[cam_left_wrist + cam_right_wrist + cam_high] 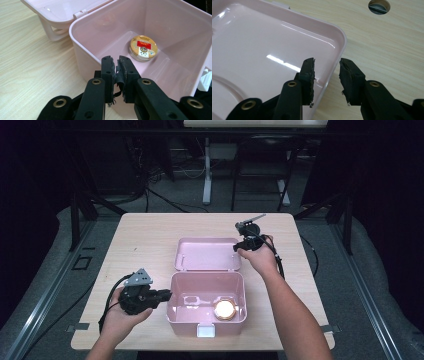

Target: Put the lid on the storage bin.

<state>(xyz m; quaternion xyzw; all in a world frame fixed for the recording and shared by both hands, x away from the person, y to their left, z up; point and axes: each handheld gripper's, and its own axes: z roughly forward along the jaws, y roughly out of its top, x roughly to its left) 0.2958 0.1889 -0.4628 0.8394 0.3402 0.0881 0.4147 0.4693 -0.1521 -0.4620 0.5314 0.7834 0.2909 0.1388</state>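
Toward the counter's far edge, the right gripper (327,75) holds spread jaws astride the open lid's (262,50) right rim.

The gold tin's (143,48) label print was too small to read; the lid (262,50) ran off the right gripper view's left edge

Light wooden table (140,235), rounded corners. Pink box (176,312) sits near front edge, its open lid (207,254) lying flat on tabletop behind.
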